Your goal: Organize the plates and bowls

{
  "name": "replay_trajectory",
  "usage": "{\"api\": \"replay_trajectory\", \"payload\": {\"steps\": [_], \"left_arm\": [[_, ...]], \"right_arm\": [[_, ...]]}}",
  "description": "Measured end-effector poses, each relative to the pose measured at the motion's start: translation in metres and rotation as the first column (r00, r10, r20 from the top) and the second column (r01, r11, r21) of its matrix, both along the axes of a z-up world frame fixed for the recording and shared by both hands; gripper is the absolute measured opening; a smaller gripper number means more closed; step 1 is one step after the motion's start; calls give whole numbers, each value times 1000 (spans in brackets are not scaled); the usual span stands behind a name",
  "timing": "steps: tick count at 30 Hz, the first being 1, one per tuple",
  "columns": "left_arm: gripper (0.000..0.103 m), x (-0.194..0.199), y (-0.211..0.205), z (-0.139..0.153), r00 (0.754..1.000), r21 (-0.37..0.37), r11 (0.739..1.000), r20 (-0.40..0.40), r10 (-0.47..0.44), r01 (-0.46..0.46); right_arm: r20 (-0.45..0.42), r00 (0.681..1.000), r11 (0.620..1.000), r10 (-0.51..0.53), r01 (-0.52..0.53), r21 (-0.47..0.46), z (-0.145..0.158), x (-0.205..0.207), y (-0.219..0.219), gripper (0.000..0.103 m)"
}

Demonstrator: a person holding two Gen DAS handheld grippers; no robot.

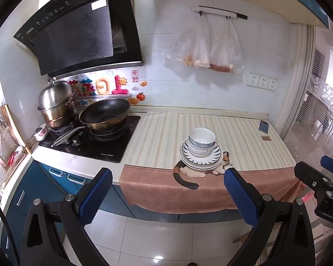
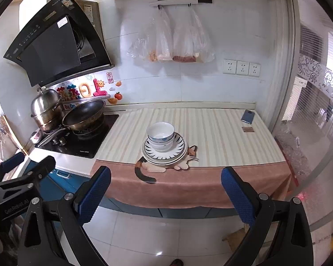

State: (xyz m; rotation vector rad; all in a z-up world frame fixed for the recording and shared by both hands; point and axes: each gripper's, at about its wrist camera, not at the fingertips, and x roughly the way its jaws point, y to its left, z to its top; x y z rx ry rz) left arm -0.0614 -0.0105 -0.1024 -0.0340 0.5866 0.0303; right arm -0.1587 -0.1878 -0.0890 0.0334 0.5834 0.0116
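Observation:
A few white bowls with blue marks (image 1: 201, 140) (image 2: 160, 135) sit nested on a stack of plates (image 1: 213, 160) (image 2: 177, 153), the top plate having a dark ray pattern. The stack rests near the front of the counter on a striped cloth (image 1: 244, 133) (image 2: 211, 128). My left gripper (image 1: 167, 196) hangs open over the floor, well short of the counter, with nothing between its blue pads. My right gripper (image 2: 165, 195) is also open and empty at a similar distance. Each gripper shows at the edge of the other's view.
A black hob (image 1: 95, 141) at the left carries a wok (image 1: 105, 113) and a steel steamer pot (image 1: 56, 104). A phone (image 2: 248, 116) and a small card (image 2: 248, 129) lie at the counter's back right. Plastic bags (image 2: 173, 44) hang on the wall. A glass partition (image 2: 310, 122) stands at the right.

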Motion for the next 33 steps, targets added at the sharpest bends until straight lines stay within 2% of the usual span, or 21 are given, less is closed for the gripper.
{"api": "replay_trajectory", "payload": {"steps": [10, 33], "left_arm": [[103, -24, 8, 1, 1000, 8, 1000, 24, -4, 4], [103, -42, 13, 2, 999, 3, 1000, 35, -2, 2]], "right_arm": [[18, 1000, 1000, 3, -3, 9, 1, -24, 11, 101], [21, 1000, 1000, -2, 2, -3, 5, -30, 21, 101]]}}
